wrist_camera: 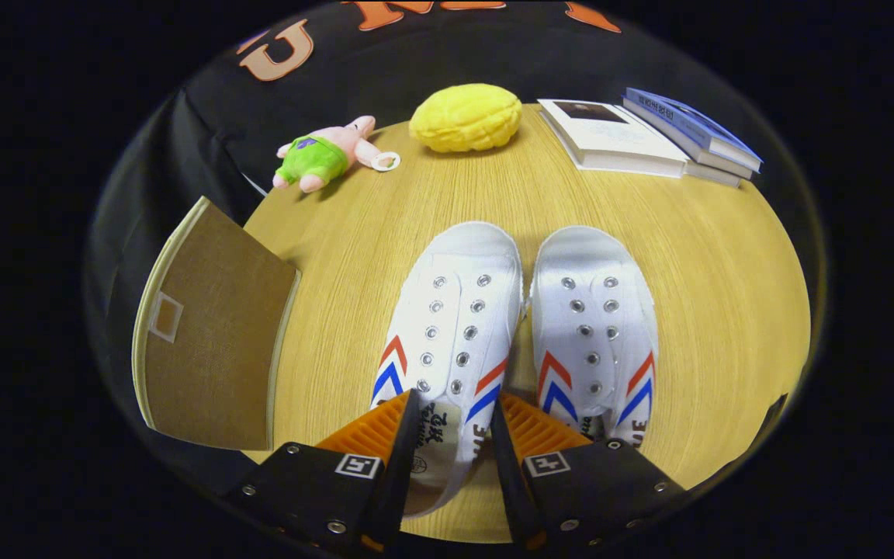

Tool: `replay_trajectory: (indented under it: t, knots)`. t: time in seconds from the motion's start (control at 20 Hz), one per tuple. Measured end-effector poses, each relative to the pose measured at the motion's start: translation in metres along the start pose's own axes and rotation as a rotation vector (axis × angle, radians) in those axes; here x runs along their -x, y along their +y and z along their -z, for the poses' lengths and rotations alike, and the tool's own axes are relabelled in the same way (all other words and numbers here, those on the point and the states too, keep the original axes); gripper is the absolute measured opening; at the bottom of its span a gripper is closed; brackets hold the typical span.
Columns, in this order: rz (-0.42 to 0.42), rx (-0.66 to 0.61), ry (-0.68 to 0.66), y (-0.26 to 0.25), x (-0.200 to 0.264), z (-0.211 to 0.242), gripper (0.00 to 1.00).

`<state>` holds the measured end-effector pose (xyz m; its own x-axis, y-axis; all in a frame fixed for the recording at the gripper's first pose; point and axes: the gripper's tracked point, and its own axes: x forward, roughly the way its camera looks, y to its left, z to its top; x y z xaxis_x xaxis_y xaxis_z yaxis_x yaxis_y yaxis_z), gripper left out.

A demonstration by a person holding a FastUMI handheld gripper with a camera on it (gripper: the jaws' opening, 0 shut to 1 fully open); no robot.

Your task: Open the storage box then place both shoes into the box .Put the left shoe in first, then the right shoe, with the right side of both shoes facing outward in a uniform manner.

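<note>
Two white canvas shoes with red and blue chevrons stand side by side on the round wooden table (711, 256), toes pointing away from me. The left shoe (455, 310) has its heel end between my fingers. My gripper (455, 415) is closed in on that shoe, one finger against each side near the opening. The right shoe (594, 318) sits just right of it, beyond my right finger. The storage box (210, 341), brown fabric with pale trim and a small label window, stands left of my fingers at the table's edge. I cannot tell whether its panel is a lid or an opened flap.
At the far side of the table lie a pink and green plush toy (327, 154), a yellow bread-shaped cushion (465, 116) and a stack of books (649, 136). Bare wood lies between the shoes and these things.
</note>
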<state>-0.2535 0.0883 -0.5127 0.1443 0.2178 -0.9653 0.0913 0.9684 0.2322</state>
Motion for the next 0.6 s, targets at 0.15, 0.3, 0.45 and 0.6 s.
replay_trajectory:
  t: [0.15, 0.3, 0.45, 0.6]
  knots:
    - [-0.041, -0.065, 0.019, -0.0001, -0.0024, -0.0006, 0.48]
    - [-0.064, -0.168, 0.033, -0.005, -0.0016, -0.0026, 0.29]
    - [-0.094, -0.242, 0.054, -0.0035, 0.0013, -0.0031, 0.17]
    - [-0.096, -0.272, 0.045, -0.0035, 0.0059, -0.006, 0.11]
